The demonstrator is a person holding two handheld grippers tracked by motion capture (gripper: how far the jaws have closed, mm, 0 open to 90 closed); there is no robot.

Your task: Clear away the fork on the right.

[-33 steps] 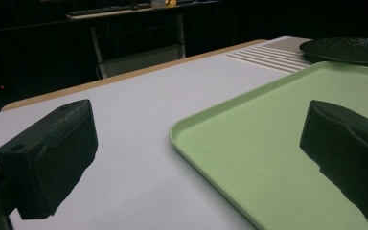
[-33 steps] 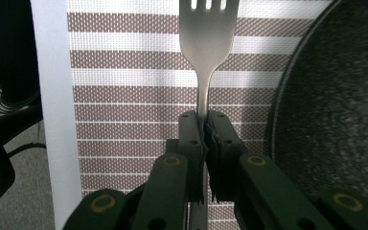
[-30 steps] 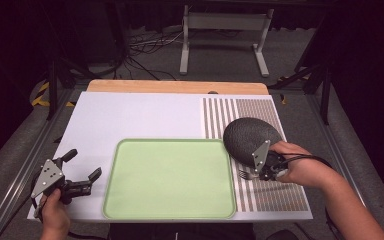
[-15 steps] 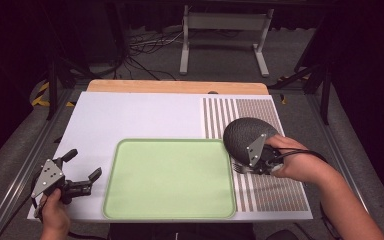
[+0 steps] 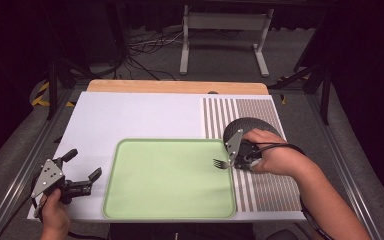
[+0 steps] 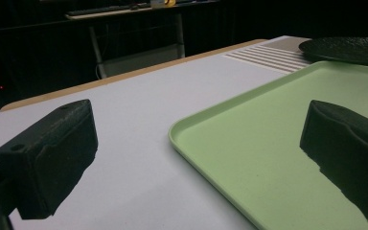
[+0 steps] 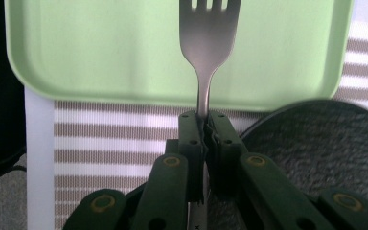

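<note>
A metal fork point(image 7: 210, 43) sticks out of my right gripper point(image 7: 205, 125), whose jaws are shut on its handle. In the high view the fork point(image 5: 221, 163) points left, its tines over the right edge of the pale green tray point(image 5: 170, 200), with the right gripper point(image 5: 236, 161) just beside a dark round plate point(image 5: 247, 126). My left gripper point(image 5: 84, 170) rests at the table's front left corner, its black jaws spread wide with nothing between them. From the left gripper view the tray point(image 6: 278, 124) lies ahead and the dark plate point(image 6: 350, 48) sits far right.
A brown-striped placemat point(image 5: 265, 190) covers the right part of the white table top point(image 5: 140, 117). A wooden strip point(image 5: 175, 86) runs along the far edge. Beyond the table, a metal stand point(image 5: 225, 30) and cables lie on the floor.
The right hand has carried the fork leftward from the striped mat, past the plate, so its tines now reach over the tray's right edge. The left gripper has stayed put.
</note>
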